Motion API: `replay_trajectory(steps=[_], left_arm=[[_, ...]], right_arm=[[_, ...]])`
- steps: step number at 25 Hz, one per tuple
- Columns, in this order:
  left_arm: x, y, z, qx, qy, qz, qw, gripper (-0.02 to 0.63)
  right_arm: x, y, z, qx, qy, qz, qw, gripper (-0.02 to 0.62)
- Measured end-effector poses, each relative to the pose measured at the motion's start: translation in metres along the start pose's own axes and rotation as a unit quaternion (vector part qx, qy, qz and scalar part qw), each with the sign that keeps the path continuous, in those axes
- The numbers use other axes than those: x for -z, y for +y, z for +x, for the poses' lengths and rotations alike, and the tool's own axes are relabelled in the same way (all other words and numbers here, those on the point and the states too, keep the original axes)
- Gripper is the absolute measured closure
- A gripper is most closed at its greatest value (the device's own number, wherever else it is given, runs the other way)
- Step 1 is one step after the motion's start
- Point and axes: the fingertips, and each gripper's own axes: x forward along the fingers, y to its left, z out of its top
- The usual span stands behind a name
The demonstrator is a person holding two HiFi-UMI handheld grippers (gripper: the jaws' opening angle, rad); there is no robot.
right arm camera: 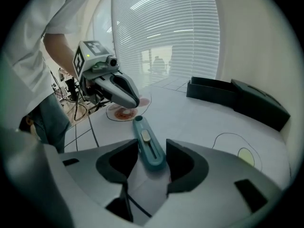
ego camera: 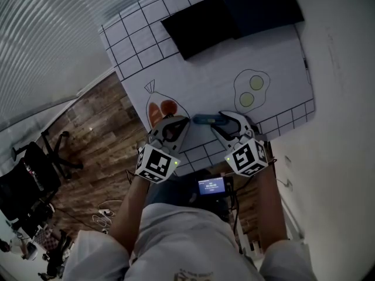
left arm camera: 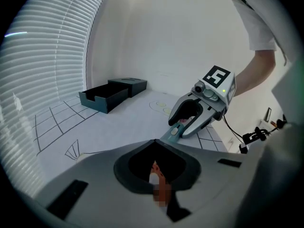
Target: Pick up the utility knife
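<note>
While a white mat (ego camera: 205, 69) printed with a grid, a fried-egg drawing (ego camera: 252, 89) and a red-filled drawing (ego camera: 161, 110) covers the tabletop, two black boxes (ego camera: 196, 25) sit side by side at the mat's far edge. Over the mat's near edge, above the red-filled drawing, the left gripper (ego camera: 183, 123) has its jaws pressed together with nothing between them. Along that same near edge, on the mat's fried-egg side, the right gripper (ego camera: 225, 120) has its jaws spread, one on each side of the end of the utility knife (ego camera: 206, 120), not clamped on it. This teal knife lies flat on the mat near its front edge, between the two grippers' tips.
</note>
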Motion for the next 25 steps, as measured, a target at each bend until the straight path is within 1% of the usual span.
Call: replay_trajectory(steps=[3, 7, 13, 19, 21, 23, 25], left_arm=[[0.0, 0.001, 0.0, 0.002, 0.0, -0.001, 1.0, 0.601], [0.0, 0.004, -0.002, 0.002, 0.001, -0.002, 1.0, 0.601], [-0.003, 0.008, -0.005, -0.001, -0.004, -0.002, 1.0, 0.601], [-0.004, 0.011, -0.009, -0.008, -0.008, -0.005, 0.9999, 0.601], [-0.003, 0.01, -0.01, -0.009, -0.009, -0.006, 0.9999, 0.601], [-0.002, 0.008, -0.011, -0.011, -0.009, -0.008, 0.9999, 0.601], [-0.001, 0.007, -0.011, -0.012, -0.01, -0.012, 0.9998, 0.601]], right_arm=[[0.0, 0.001, 0.001, -0.009, 0.007, -0.014, 1.0, 0.414], [-0.001, 0.001, 0.001, -0.011, 0.015, -0.015, 1.0, 0.43], [-0.004, 0.009, -0.001, -0.007, 0.004, 0.017, 1.0, 0.439], [-0.01, 0.007, -0.01, 0.015, -0.02, 0.056, 0.998, 0.453], [-0.008, 0.004, -0.01, 0.026, -0.009, 0.05, 0.998, 0.453], [0.0, 0.004, -0.007, 0.037, 0.019, 0.022, 0.999, 0.452], [0.006, 0.005, -0.004, 0.036, 0.048, 0.003, 0.998, 0.448]])
